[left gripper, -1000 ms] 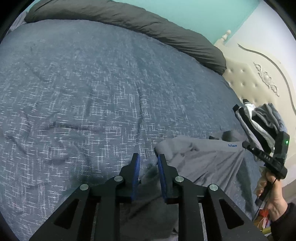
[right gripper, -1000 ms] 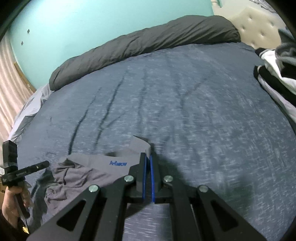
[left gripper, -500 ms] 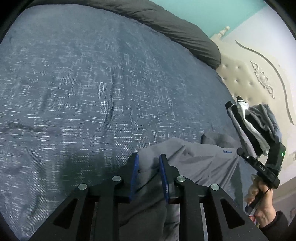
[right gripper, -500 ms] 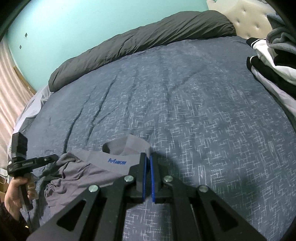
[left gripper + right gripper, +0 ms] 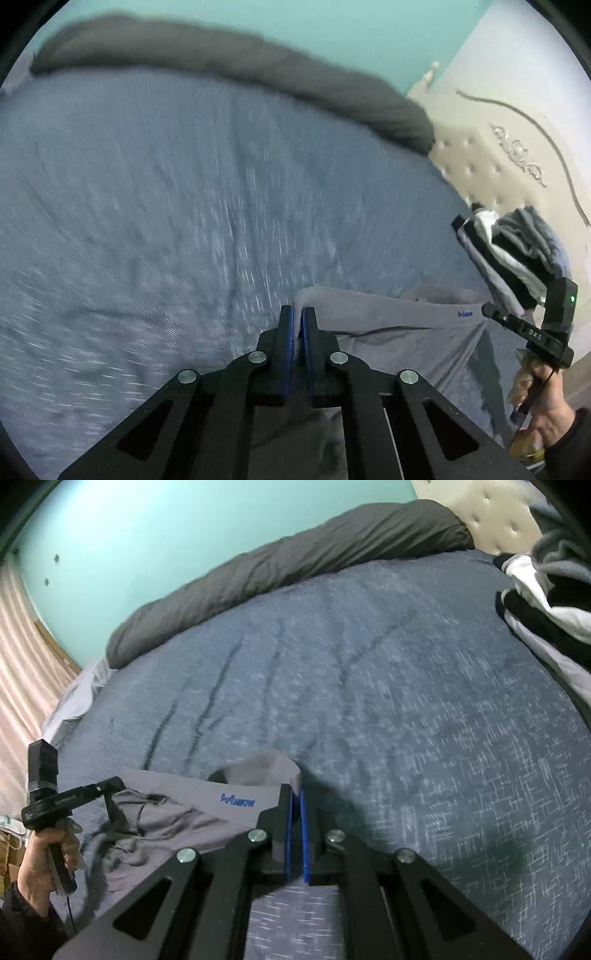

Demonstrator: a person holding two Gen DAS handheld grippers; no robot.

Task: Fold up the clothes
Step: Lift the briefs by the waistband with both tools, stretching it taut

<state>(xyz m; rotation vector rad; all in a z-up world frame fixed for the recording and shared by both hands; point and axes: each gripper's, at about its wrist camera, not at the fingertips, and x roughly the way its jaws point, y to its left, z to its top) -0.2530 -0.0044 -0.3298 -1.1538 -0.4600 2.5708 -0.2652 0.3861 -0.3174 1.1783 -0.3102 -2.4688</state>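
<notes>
Blue-grey flecked bedcover (image 5: 166, 206) fills most of both views and serves as the ground for everything else. Along its far edge, against the turquoise wall (image 5: 155, 535), lies a long dark grey rolled duvet (image 5: 295, 561). At the head end of the bedcover stands a cream tufted headboard (image 5: 476, 166), and just in front of it, on the cover, sits a pile of clothes (image 5: 546, 590) in black, white and grey.

On the near part of the bedcover lies the grey garment (image 5: 399, 332), a smooth, thin, mid-grey piece with a flat waistband that carries a small blue printed logo (image 5: 238, 800). The band runs taut between the two grippers, with one end curled into an open loop beside the right one, while the cloth below the band hangs in loose wrinkles and folds, with a thin dark cord trailing across it.

Both grippers are black with blue pads. Fingers of the left gripper (image 5: 297, 317) are pressed narrowly together on the garment's left end of the band; its view is streaked with blur. Fingers of the right gripper (image 5: 296, 794) are likewise clamped together on the band's other end, just beside the curled loop. A bare hand (image 5: 40, 860) in a dark sleeve grips the left gripper's handle.
</notes>
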